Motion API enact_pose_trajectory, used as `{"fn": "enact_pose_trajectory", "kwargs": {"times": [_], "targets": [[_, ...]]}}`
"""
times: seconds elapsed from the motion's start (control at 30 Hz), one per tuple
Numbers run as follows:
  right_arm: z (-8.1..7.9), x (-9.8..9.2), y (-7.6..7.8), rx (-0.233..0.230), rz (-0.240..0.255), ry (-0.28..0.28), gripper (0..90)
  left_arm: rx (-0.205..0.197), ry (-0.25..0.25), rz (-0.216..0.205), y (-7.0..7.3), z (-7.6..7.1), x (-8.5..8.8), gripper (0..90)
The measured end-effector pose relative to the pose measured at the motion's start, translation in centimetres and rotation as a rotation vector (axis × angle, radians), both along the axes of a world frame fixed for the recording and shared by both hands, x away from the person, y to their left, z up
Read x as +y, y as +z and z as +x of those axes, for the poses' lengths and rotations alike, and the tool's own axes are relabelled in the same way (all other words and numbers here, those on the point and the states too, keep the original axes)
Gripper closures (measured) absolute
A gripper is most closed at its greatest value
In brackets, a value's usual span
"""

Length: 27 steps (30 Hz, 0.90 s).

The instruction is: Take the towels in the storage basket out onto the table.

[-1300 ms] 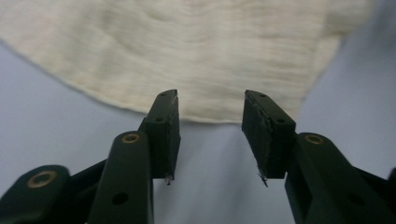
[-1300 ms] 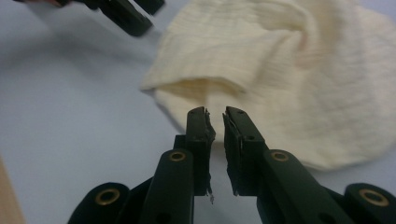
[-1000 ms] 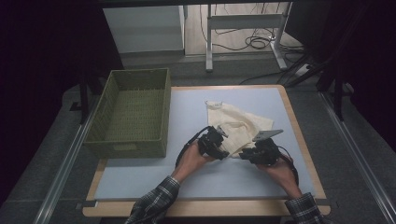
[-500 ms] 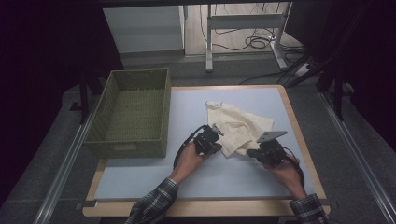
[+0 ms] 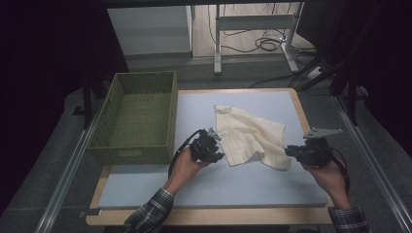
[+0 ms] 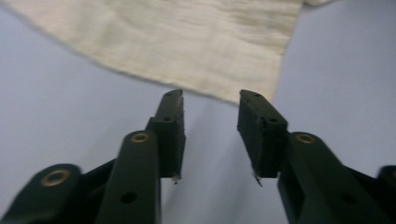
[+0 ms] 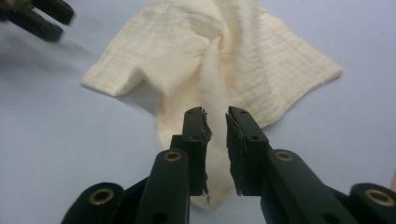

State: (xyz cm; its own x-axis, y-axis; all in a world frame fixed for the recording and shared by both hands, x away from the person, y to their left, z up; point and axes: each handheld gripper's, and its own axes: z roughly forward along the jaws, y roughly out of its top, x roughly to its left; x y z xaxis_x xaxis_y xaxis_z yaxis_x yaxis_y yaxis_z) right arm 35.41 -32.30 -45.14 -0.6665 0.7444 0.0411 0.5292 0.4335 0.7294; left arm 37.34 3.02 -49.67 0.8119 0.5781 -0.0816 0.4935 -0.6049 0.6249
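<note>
High view has the cream cloth point(image 5: 250, 138) lying rumpled and half-folded on the blue table mat point(image 5: 243, 182), a bit past centre toward 1 o'clock. The left gripper point(image 5: 216, 151) sits at the cloth's 9 o'clock edge; its jaws have just been opening and nothing's between them. The right gripper point(image 5: 290, 151) is at the 4 o'clock corner, jaws also freshly parted by a narrow gap, cloth not pinched. A green woven basket point(image 5: 138, 119) sits off at 9 o'clock.
</note>
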Motion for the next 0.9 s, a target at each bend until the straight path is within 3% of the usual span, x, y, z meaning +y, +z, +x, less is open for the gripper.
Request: {"fn": "enact_pose_trajectory", "kwargs": {"times": [0.07,0.2,0.3,0.33,0.4,0.43,0.5,0.53,0.57,0.63,0.7,0.9], "targets": [[-0.6,-0.1,-0.2,0.010,-0.014,0.009,73.9,-0.007,-0.025,0.017,-0.6,0.1,-1.7,53.7],[-0.9,-0.3,-0.7,0.022,-0.025,0.007,70.4,-0.009,-0.037,0.026,-1.2,0.3,-3.2,50.6],[-0.9,-0.7,-1.8,0.041,-0.039,-0.007,67.4,-0.019,-0.048,0.071,-2.1,0.5,-4.3,50.1],[-1.0,-0.7,-2.1,0.044,-0.045,-0.016,66.0,-0.023,-0.042,0.057,-2.1,0.5,-4.4,50.5],[-1.0,-1.0,-2.9,0.048,-0.069,-0.034,63.0,-0.018,-0.050,0.058,-2.0,0.5,-4.4,61.5],[-1.0,-1.1,-3.4,0.050,-0.078,-0.040,60.9,-0.012,-0.057,0.055,-2.0,0.4,-4.4,71.3],[-0.9,-1.4,-4.0,0.064,-0.066,-0.052,59.5,0.015,-0.069,0.038,-2.1,0.4,-4.3,85.9],[-0.8,-1.4,-4.4,0.073,-0.055,-0.058,59.6,0.020,-0.069,0.037,-2.1,0.4,-4.3,88.9],[-0.7,-1.5,-4.7,0.084,-0.047,-0.062,60.8,0.021,-0.069,0.034,-2.1,0.4,-4.2,89.7],[-0.6,-1.3,-5.3,0.108,-0.028,-0.055,77.6,0.020,-0.070,0.038,-2.0,0.3,-3.9,90.0],[-0.7,-1.1,-5.6,0.113,-0.021,-0.044,85.1,0.028,-0.068,0.039,-1.8,0.1,-3.4,90.0],[-2.2,-0.7,-4.6,0.100,0.006,-0.007,85.8,0.020,-0.013,0.032,-0.7,-0.9,0.4,90.0]]}}
